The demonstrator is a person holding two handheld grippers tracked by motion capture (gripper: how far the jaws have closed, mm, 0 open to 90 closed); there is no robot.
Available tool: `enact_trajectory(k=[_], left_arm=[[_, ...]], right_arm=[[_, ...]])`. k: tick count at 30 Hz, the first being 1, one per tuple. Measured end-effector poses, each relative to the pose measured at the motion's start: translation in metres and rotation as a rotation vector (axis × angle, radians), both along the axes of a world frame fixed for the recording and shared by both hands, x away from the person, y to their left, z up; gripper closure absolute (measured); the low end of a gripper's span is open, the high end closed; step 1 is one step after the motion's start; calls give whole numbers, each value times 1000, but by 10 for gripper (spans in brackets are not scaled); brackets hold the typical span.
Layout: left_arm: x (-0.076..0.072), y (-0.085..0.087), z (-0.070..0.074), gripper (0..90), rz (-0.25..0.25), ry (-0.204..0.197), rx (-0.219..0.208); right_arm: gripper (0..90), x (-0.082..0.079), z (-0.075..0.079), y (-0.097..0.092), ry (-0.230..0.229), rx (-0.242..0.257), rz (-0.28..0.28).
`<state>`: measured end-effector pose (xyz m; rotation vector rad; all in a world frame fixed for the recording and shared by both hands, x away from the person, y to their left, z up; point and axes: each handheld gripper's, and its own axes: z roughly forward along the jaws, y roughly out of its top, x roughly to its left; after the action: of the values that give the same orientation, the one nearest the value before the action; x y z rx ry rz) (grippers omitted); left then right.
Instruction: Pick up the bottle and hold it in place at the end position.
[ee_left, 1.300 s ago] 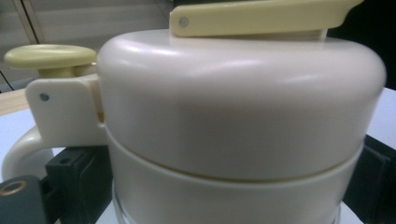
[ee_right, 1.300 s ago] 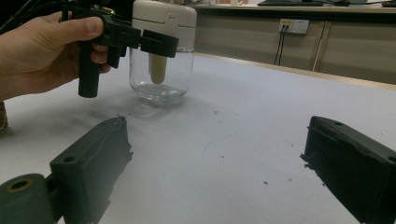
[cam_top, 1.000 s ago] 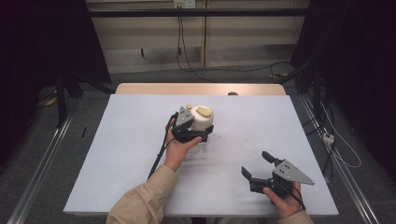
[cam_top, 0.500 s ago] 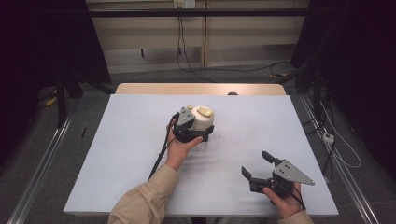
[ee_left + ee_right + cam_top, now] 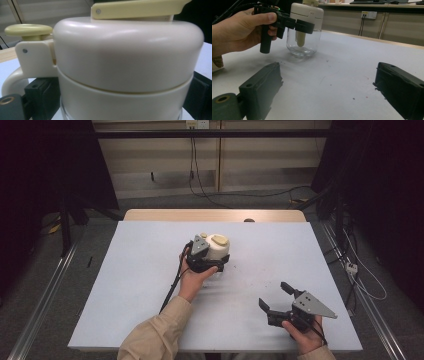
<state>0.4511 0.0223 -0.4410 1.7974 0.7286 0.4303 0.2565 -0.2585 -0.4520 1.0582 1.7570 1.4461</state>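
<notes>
My left gripper [image 5: 212,262] clamps the stiff cream plastic collar of the clear glass dispenser jar [image 5: 304,42] mid-counter, safer than its slippery, breakable belly, while my right gripper [image 5: 278,296] gapes empty.

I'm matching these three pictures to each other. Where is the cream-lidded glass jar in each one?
High view: the jar stands mid-table, at the left hand-held gripper.
Left gripper view: its cream lid spans the picture, close up, between the jaws.
Right gripper view: upper left of centre, with its clear glass base on the table.
Shared landmark: the pale yellow knob on top.
</notes>
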Motion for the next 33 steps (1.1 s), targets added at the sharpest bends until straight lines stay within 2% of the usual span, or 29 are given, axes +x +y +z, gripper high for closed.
enact_trajectory(k=[10, 26, 33], left_arm=[[4, -4, 3, 54, 2, -9, 5], [8, -5, -3, 54, 26, 5, 1], [9, -8, -3, 54, 23, -4, 3]], right_arm=[[62, 0, 0, 0, 2, 1, -1], [64, 0, 0, 0, -1, -1, 0], [68, 0, 0, 0, 0, -1, 1]])
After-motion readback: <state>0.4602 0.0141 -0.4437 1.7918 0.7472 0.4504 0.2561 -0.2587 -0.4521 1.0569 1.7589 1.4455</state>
